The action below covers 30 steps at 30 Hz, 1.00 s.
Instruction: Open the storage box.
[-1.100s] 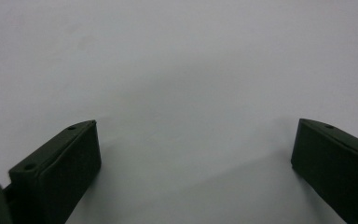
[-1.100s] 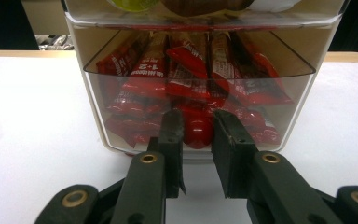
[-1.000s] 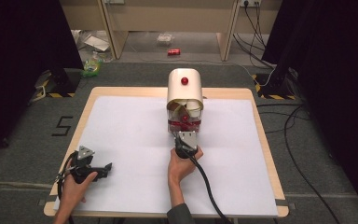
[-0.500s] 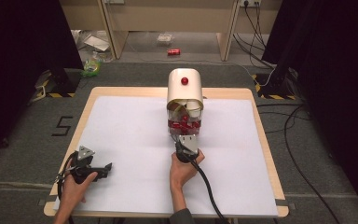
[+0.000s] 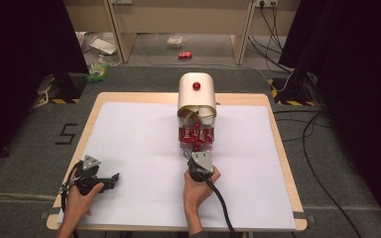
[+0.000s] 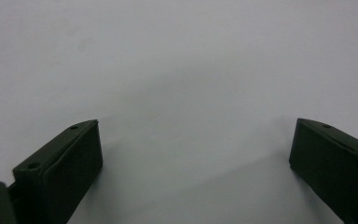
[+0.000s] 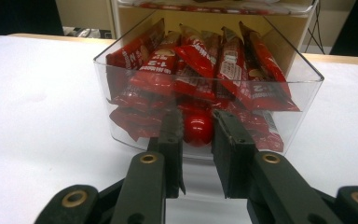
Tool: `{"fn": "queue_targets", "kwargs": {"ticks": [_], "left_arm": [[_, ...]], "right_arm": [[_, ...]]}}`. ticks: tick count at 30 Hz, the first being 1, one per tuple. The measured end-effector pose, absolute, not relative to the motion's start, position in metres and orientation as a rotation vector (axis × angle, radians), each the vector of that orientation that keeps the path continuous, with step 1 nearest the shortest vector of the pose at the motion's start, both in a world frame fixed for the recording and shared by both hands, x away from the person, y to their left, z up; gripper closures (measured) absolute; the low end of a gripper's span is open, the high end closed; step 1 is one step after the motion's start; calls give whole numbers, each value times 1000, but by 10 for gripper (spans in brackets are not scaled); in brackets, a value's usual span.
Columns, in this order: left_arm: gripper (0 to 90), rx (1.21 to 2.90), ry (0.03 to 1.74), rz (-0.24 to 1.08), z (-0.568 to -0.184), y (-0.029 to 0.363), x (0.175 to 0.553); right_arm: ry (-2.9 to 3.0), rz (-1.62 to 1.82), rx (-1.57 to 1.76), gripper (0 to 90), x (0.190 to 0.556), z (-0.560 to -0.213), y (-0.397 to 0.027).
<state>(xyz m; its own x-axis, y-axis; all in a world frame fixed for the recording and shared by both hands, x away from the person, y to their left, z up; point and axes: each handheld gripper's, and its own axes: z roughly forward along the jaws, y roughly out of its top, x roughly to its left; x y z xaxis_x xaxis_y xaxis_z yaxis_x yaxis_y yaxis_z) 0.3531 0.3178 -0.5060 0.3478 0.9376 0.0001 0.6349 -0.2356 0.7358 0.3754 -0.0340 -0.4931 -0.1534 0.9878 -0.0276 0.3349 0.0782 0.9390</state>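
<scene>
Two handheld grippers work at a wooden table [image 5: 283, 163] covered with a white sheet [image 5: 129, 139]. The right gripper [image 7: 197, 128] has its jaws closed narrowly on the red round knob [image 7: 198, 127] at the front of a clear plastic drawer [image 7: 303, 74]; the pads press the knob from both sides. That drawer is pulled out from the base of a cream, round-topped dispenser [image 5: 197, 91] standing at the far middle of the table, and it is packed with red snack packets [image 7: 200, 60]. A second red knob [image 5: 196, 86] sits on the dispenser's top. The left gripper [image 6: 193, 154], near the table's front left corner, rests with jaws wide apart over bare white sheet, holding nothing.
</scene>
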Motion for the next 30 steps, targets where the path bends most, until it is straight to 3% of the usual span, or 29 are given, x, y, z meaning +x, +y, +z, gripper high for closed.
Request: {"fn": "queue_targets", "kwargs": {"ticks": [5,7,11,17,30], "left_arm": [[18,1966,1366,604,-506,318,353],[17,1966,1366,603,-506,318,353],[18,1967,1364,607,-506,317,353],[18,1966,1367,603,-506,318,353],[17,1966,1369,598,-506,318,353]], "right_arm": [[1607,1077,1318,749,366,-493,-34],[1611,1109,1286,900,359,-493,-36],[1636,1116,1266,900,355,-493,-37],[1663,1179,1291,771,355,-493,-44],[1708,1262,1220,623,361,-476,-72]]}}
